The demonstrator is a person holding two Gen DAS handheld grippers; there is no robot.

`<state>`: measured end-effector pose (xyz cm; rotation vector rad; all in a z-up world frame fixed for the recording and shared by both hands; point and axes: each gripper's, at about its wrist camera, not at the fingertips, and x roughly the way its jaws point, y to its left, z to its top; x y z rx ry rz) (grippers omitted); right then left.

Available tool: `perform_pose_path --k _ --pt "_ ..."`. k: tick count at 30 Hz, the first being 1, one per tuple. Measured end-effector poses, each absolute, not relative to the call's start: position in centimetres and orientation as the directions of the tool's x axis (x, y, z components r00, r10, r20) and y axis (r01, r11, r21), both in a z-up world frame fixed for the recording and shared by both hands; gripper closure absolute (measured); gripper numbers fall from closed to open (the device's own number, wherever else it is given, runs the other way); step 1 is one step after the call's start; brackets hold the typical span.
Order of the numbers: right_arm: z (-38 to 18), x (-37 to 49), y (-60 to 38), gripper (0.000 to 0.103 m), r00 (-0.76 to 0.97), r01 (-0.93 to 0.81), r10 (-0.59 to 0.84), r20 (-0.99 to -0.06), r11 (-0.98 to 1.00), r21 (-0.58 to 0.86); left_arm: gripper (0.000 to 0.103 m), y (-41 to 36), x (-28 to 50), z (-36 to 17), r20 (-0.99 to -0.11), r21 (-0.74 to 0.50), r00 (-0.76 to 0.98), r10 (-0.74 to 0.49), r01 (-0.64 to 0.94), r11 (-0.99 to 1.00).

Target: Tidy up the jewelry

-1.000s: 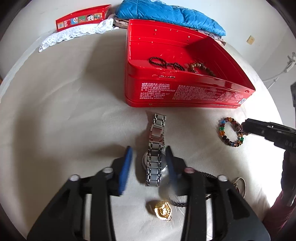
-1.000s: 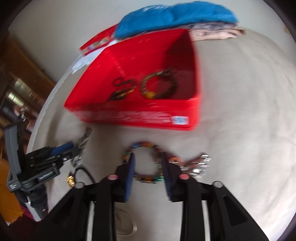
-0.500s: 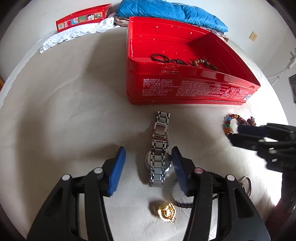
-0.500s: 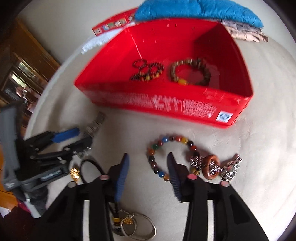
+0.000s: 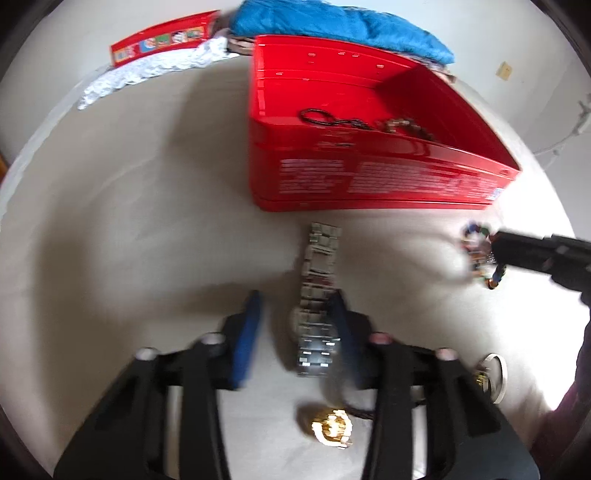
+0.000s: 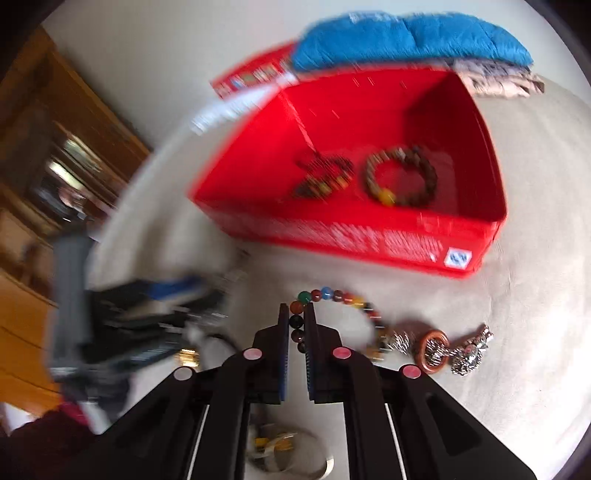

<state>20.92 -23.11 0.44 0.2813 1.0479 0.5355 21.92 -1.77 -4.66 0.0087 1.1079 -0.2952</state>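
Note:
A red box (image 5: 369, 173) (image 6: 369, 236) holds two bead bracelets (image 6: 400, 177) on a beige surface. A silver watch (image 5: 317, 295) lies in front of it. My left gripper (image 5: 295, 299) is open, its fingers on either side of the watch. My right gripper (image 6: 296, 314) is shut on a multicoloured bead bracelet (image 6: 340, 295) with silver charms (image 6: 469, 354). It also shows at the right of the left wrist view (image 5: 476, 243).
A gold pendant (image 5: 332, 424) on a dark cord lies under my left gripper. Metal rings (image 5: 493, 373) (image 6: 291, 454) lie nearby. A blue cushion (image 5: 332, 26), white lace (image 5: 147, 70) and a flat red box (image 5: 162, 40) are behind.
My right gripper has closed on the multicoloured bracelet. My left gripper has moved forward around the watch, still open.

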Motion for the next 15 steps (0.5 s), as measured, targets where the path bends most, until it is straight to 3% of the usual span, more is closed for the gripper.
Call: perform_pose_path --k 5,15 --pt "2.5 20.0 -24.2 0.096 0.431 -0.298 0.579 -0.692 0.816 0.496 0.082 -1.9 21.8 -4.7 -0.877 -0.149 0.415 -0.242 0.244 0.958" --pt "0.7 20.2 -24.5 0.096 0.421 -0.237 0.532 -0.735 0.846 0.477 0.086 -1.2 21.5 -3.5 -0.858 -0.184 0.435 -0.275 0.240 0.953"
